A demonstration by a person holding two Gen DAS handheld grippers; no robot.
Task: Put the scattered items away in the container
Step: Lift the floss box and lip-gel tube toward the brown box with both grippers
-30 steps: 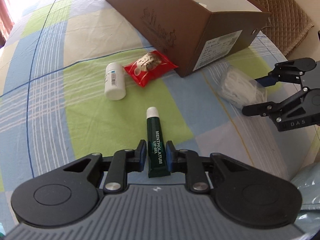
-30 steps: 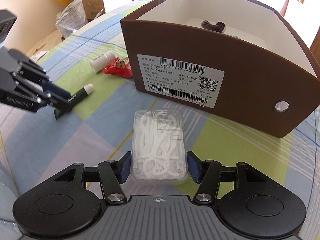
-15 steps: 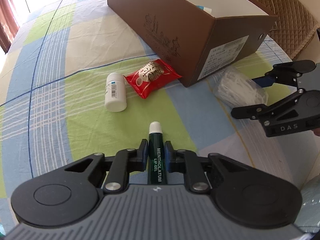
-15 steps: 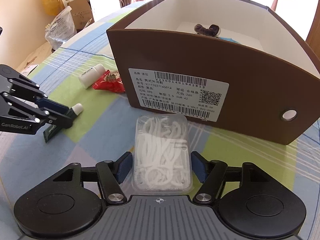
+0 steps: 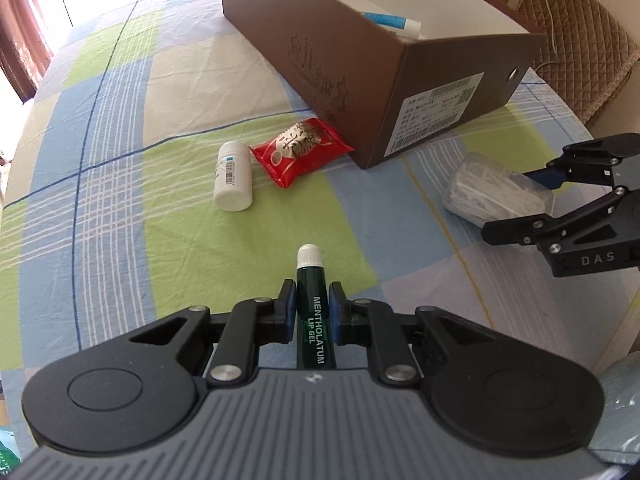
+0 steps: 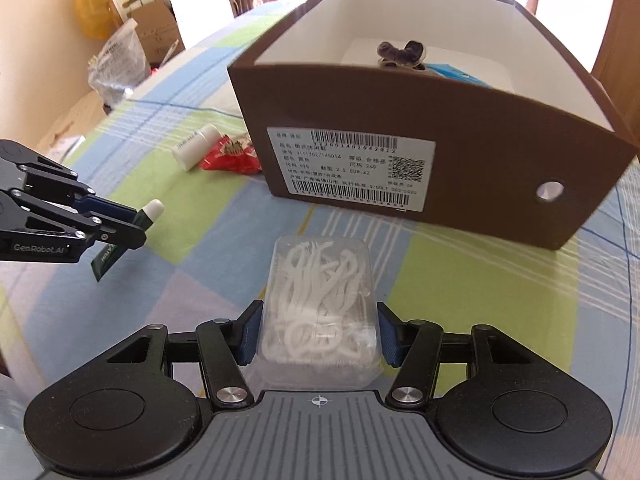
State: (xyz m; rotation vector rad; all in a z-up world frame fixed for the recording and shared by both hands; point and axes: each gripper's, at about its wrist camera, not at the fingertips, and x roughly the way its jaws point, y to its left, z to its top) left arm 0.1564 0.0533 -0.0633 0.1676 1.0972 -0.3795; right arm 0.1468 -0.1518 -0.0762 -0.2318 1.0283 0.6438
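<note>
Left hand-held gripper pinched a green tube, white cap forward, above the checked cloth. Ahead lay a white bottle beside a red packet, near the brown box.

Right hand-held gripper clamped a clear case of white picks, near the box, which held a dark item. Leftward, the left hand-held gripper gripped the tube.

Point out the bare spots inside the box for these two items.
Free: the white floor of the box along its near labelled end. Crowded: the far end, with a dark item and a blue packet. The floor below the near wall is hidden.
</note>
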